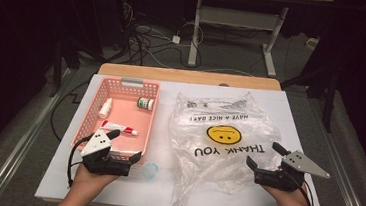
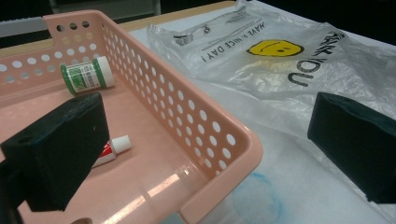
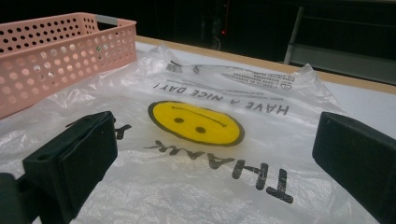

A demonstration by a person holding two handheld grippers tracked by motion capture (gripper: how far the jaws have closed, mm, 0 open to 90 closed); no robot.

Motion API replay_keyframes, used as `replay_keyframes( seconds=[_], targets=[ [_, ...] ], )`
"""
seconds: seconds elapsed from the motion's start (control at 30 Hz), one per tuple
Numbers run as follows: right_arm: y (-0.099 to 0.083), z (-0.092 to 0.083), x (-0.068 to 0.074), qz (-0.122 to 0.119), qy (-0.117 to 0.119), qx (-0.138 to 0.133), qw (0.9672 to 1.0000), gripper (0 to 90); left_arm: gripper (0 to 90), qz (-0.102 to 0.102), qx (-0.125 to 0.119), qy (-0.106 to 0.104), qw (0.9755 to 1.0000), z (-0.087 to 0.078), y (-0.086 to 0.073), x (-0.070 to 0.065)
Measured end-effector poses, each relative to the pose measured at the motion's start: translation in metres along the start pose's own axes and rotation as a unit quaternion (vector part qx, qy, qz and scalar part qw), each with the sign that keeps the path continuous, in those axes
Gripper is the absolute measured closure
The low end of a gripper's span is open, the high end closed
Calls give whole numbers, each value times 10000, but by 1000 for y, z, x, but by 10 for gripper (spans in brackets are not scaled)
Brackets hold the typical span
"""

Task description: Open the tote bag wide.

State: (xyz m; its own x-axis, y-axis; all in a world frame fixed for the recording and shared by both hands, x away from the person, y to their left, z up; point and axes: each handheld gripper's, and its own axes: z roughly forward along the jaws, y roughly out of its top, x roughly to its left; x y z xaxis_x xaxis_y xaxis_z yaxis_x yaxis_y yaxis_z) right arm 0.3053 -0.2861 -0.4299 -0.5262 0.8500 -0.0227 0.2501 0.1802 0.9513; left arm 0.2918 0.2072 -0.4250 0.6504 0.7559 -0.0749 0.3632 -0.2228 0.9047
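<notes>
A pink perforated basket lies at the table's left. Inside it are a green-labelled white bottle, a small white bottle and a red-and-white tube. A clear plastic bag with a yellow smiley and "THANK YOU" lies flat to the right. My left gripper is open, straddling the basket's near right corner. My right gripper is open, low over the bag's near right part, with nothing between its jaws.
A white sheet covers the wooden table. A blue smudge marks the sheet beside the basket's near corner. Beyond the table are cables on the floor and a white table frame.
</notes>
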Motion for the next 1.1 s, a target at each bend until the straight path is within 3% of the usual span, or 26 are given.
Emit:
replay_keyframes(
  seconds=[0.17,0.57,0.8,0.97,1.1],
  targets=[
    [1,0,3,-54,32,47,10000,10,0,-63,31,-83,9999,0,0,0],
    [4,-2,3,-29,26,16,10000,12,0,-136,12,-47,9999,-1,0,3],
    [5,-5,-1,-46,-61,46,10000,15,0,-37,114,10,9999,0,0,3],
    [6,-9,-8,-40,-168,104,9998,15,0,206,215,260,9992,-2,3,2],
    [5,-15,-16,40,-272,147,9995,15,0,68,280,128,9995,-1,3,6]
  ],
)
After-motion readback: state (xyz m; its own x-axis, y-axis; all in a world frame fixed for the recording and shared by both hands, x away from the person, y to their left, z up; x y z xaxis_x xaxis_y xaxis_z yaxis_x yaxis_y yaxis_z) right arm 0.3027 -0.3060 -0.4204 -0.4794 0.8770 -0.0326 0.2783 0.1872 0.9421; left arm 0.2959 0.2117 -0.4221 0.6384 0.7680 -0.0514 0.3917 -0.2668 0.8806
